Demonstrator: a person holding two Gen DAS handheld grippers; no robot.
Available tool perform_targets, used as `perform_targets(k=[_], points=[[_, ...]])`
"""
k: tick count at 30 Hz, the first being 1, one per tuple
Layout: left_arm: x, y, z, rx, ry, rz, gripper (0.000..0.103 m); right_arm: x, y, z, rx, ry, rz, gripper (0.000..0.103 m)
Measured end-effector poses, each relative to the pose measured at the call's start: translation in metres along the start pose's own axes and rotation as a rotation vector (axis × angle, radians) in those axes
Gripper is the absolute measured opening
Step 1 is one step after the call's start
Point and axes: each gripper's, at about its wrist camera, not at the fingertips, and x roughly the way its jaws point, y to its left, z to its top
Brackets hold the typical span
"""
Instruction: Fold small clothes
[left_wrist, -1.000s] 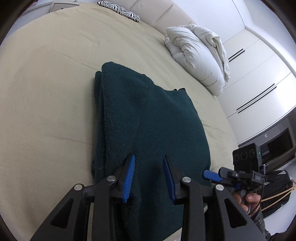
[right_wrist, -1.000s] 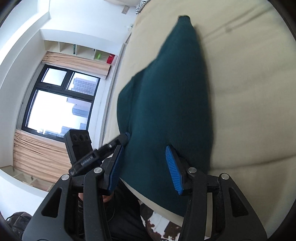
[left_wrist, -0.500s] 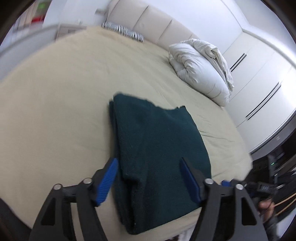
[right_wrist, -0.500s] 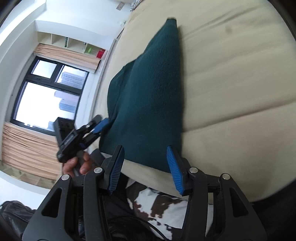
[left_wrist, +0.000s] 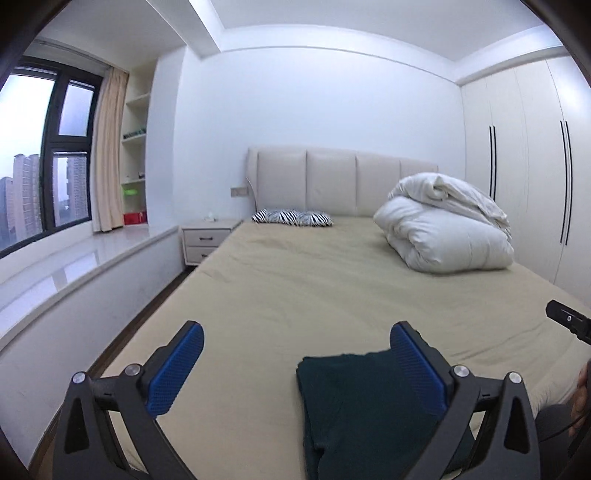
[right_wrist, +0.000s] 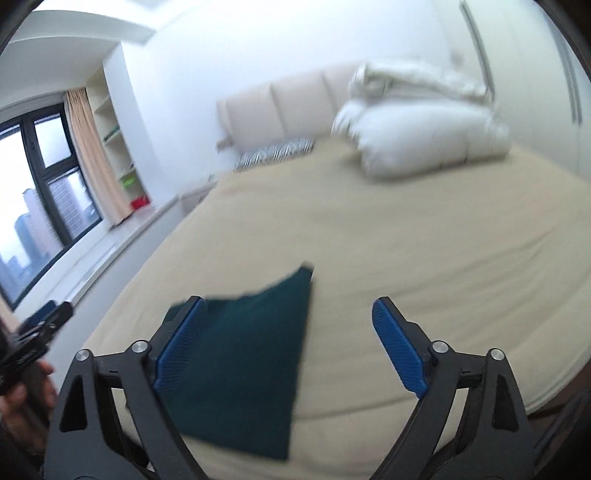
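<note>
The folded dark green knitted garment (left_wrist: 354, 406) lies flat on the beige bed sheet (left_wrist: 332, 288), at the lower centre-right of the left wrist view; its near end is cut off by the bottom of the frame and its right side is hidden behind the blue-padded right finger. The left gripper (left_wrist: 295, 369) is opening, its jaws spread wide with nothing pinched between them. In the right wrist view, blurred by motion, the same garment (right_wrist: 251, 354) sits at lower centre, partly covered by the left finger. The right gripper (right_wrist: 291, 347) is opening too, holding nothing. A rolled white duvet (left_wrist: 447, 225) and a zebra-striped pillow (left_wrist: 291, 217) rest near the cream padded headboard (left_wrist: 332, 181).
</note>
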Motion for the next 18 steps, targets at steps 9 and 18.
perform_targets(k=[9, 18], points=[[-0.012, -0.005, 0.024, 0.098, 0.018, 0.121, 0.103, -0.043, 0.006, 0.032, -0.097, -0.124, -0.051, 0.103], [0.042, -0.013, -0.032, 0.014, 0.355, 0.077, 0.103, -0.045, 0.026, 0.053, -0.1, 0.08, -0.002, 0.103]])
